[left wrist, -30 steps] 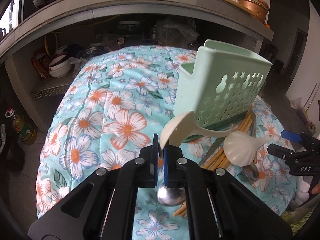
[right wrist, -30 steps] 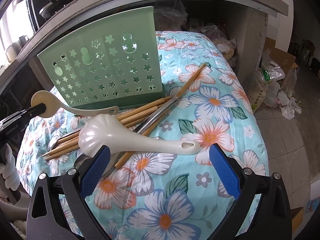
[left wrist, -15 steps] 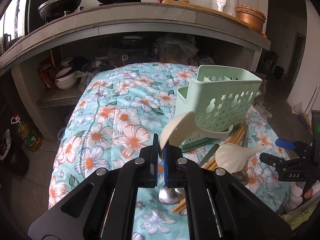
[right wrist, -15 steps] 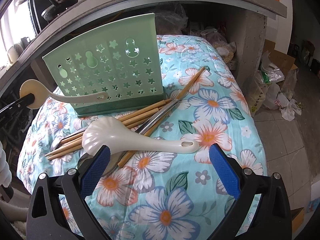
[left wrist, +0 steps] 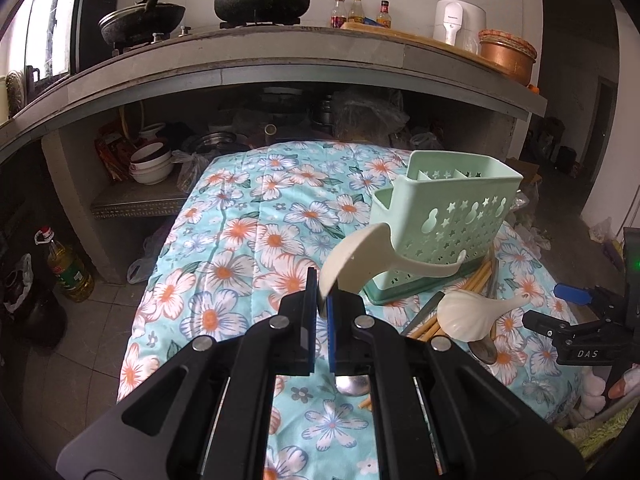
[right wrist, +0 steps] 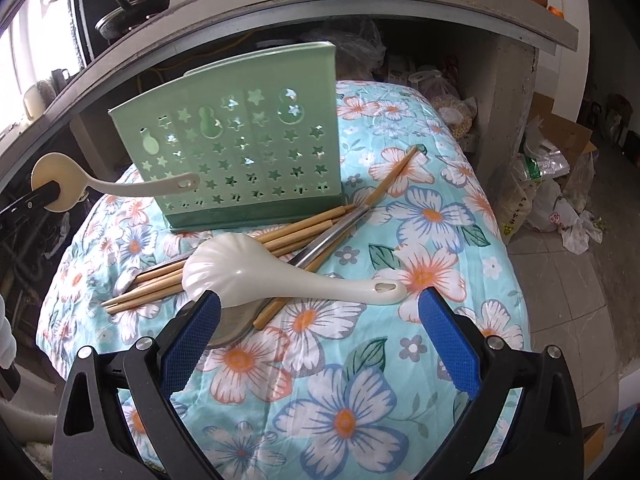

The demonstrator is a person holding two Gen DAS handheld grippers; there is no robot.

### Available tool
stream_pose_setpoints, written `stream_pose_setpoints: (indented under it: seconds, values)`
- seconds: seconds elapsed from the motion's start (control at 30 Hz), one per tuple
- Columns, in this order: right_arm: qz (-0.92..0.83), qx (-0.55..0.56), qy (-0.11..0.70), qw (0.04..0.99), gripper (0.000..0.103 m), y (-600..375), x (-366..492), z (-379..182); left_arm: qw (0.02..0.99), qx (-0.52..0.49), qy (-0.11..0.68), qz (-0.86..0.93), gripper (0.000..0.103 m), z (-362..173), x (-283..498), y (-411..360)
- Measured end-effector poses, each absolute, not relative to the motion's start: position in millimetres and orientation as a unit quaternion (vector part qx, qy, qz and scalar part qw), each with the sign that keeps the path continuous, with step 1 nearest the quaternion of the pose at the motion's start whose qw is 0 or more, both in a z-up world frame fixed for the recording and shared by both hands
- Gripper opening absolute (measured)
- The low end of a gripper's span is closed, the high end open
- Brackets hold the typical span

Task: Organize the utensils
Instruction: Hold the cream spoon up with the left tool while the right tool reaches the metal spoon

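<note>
Left wrist view: left gripper [left wrist: 322, 304] pinches a cream spoon [left wrist: 360, 258] by its bowl, near the caddy [left wrist: 444, 220]; right gripper [right wrist: 318, 334] jaws spread above a ladle [right wrist: 280, 276].

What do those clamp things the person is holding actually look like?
Each hand-held gripper is matte black plastic with silver bolts and two flat fingers faced with blue textured pads. The right hand-held gripper carries white "DAS" lettering and a small green light.

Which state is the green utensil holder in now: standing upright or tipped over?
Upright. The green utensil holder stands on its darker base on the floral cloth, open top and dividers facing up. Its visible compartments look empty.
</note>
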State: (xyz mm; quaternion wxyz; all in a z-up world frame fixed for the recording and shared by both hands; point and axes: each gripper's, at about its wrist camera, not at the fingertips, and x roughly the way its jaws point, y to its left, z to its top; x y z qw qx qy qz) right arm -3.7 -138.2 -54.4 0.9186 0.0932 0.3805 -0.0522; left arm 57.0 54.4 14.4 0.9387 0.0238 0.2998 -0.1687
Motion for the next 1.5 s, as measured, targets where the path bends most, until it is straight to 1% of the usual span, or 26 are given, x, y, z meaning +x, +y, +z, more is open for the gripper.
stream_pose_setpoints:
  seconds: [0.1,0.23,0.37,0.4,0.5,0.6,0.73,0.77,0.83,0.93,1.1,1.23,1.4,1.5]
  values:
    - [-0.048,0.078,0.372,0.924,0.097,-134,-5,-48,0.942,0.017,0.296,-0.161,0.003,15,54,62]
    - [-0.030,0.059,0.355,0.932,0.094,-128,-4,-35,0.945,0.002,0.293,-0.144,0.003,15,51,74]
    - [0.005,0.035,0.348,0.937,0.088,-114,8,-25,0.949,-0.010,0.289,-0.126,0.003,13,46,86]
    - [0.018,0.027,0.347,0.937,0.085,-108,12,-23,0.950,-0.015,0.289,-0.121,0.003,12,45,90]
    - [0.066,-0.003,0.342,0.937,0.079,-86,23,-15,0.952,-0.027,0.286,-0.107,0.003,10,45,102]
    - [0.112,-0.059,0.329,0.936,0.073,-58,28,-12,0.953,-0.043,0.283,-0.096,0.003,9,46,115]
    - [0.164,-0.141,0.334,0.917,0.058,-22,41,-22,0.954,-0.053,0.281,-0.088,0.003,6,48,125]
    - [0.170,-0.160,0.337,0.912,0.056,-17,43,-26,0.954,-0.056,0.280,-0.087,0.003,6,48,127]
    - [0.186,-0.213,0.347,0.894,0.049,-3,51,-39,0.955,-0.061,0.278,-0.087,0.003,5,49,130]
    - [0.196,-0.271,0.350,0.875,0.048,10,56,-51,0.955,-0.064,0.276,-0.086,0.003,3,49,133]
    - [0.222,-0.378,0.352,0.827,0.043,26,60,-70,0.955,-0.073,0.275,-0.084,0.003,0,54,136]
    - [0.246,-0.443,0.335,0.794,0.042,36,57,-74,0.953,-0.080,0.280,-0.082,0.003,-5,57,139]
    - [0.272,-0.467,0.322,0.778,0.042,51,56,-69,0.952,-0.085,0.282,-0.078,0.003,-8,58,142]
    - [0.280,-0.458,0.318,0.782,0.042,57,63,-65,0.952,-0.088,0.284,-0.074,0.003,-9,59,145]
